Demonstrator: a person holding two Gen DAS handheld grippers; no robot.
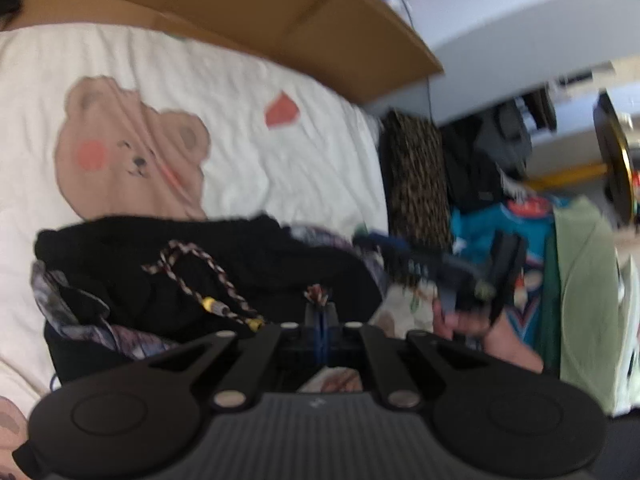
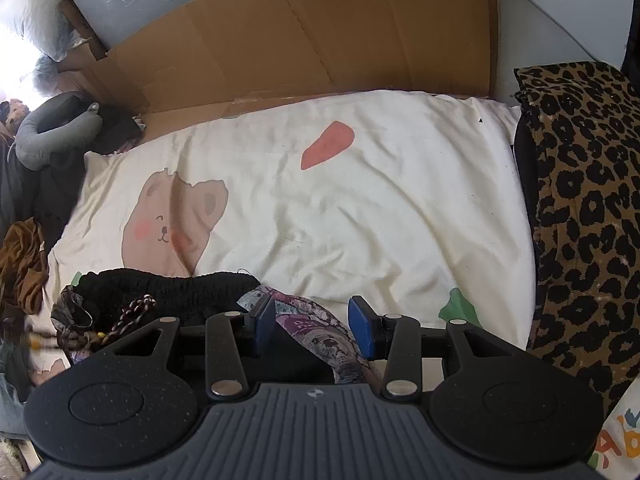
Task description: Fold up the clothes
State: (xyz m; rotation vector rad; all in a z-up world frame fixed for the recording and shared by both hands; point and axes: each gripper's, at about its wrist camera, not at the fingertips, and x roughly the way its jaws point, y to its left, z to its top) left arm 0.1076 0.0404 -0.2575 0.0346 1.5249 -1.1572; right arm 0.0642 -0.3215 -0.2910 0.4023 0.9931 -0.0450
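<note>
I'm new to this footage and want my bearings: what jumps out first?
A cream bed cover with a big brown bear print fills the middle. At its near edge lies a black garment with a braided drawstring. A leopard-print cloth stands along the right side.

A cream bear-print bedsheet (image 2: 360,208) carries a dark patterned garment (image 2: 168,292), with leopard-print fabric (image 2: 580,208) beside it.

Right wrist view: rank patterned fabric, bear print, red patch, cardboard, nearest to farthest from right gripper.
From the right gripper:
1. patterned fabric, between the fingers
2. bear print, up-left on the sheet
3. red patch, further up the sheet
4. cardboard, behind the bed
</note>
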